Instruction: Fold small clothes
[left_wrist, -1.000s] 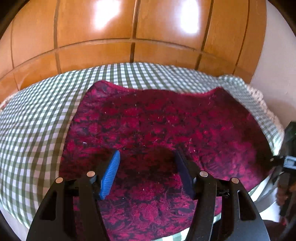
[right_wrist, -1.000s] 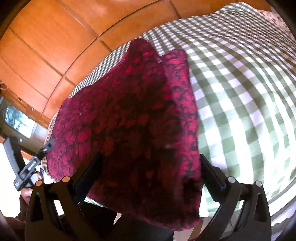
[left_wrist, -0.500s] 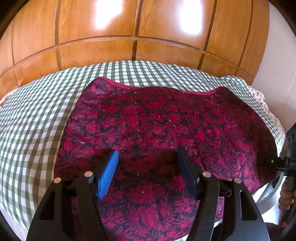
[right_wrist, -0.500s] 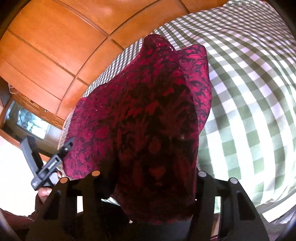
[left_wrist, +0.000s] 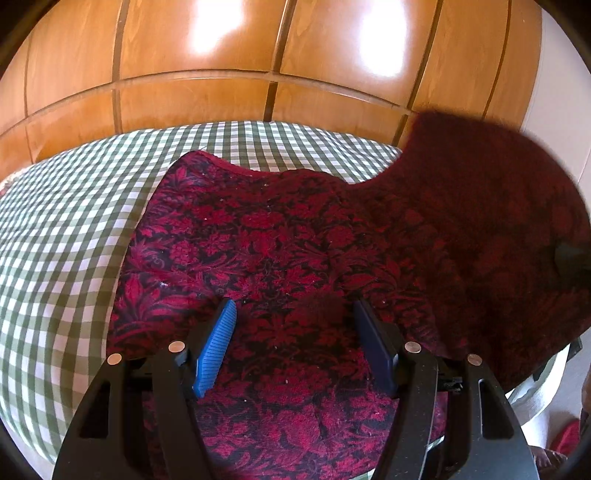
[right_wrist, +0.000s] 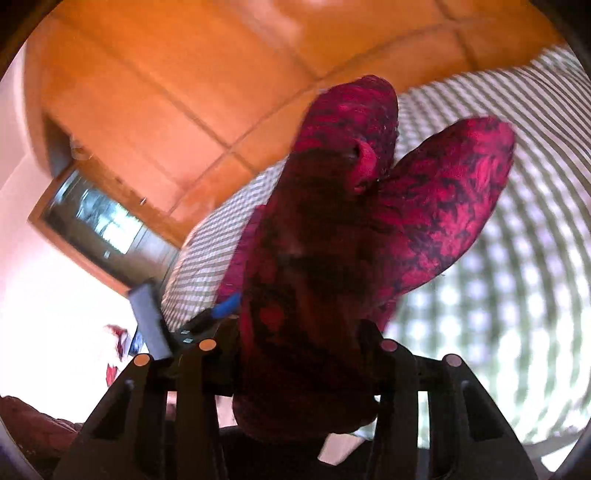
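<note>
A red and black floral cloth (left_wrist: 266, 229) lies spread on a green-checked cover (left_wrist: 66, 229). My left gripper (left_wrist: 294, 306) stands open low over the cloth's near part, blue pad (left_wrist: 218, 339) on the left, with flat fabric between the fingers and no pad pressing. The cloth's right side (left_wrist: 480, 221) is raised off the cover and hangs in a dark fold. In the right wrist view my right gripper (right_wrist: 299, 328) is closing its jaws on a bunched edge of the cloth (right_wrist: 443, 192), which fills the gap and hides both pads. The left gripper's blue pad (right_wrist: 227, 305) shows beyond it.
Glossy wooden panels (left_wrist: 295, 55) rise behind the cover. The checked cover (right_wrist: 517, 277) stretches away to the right in the right wrist view. A dark framed opening (right_wrist: 92, 221) sits at the left there. The cover's near right edge (left_wrist: 532, 398) drops off to the floor.
The right gripper's jaws closed on the cloth's right edge, then carried it up and over toward the left, lifting that side off the cover. The left gripper stayed where it was, still open.
</note>
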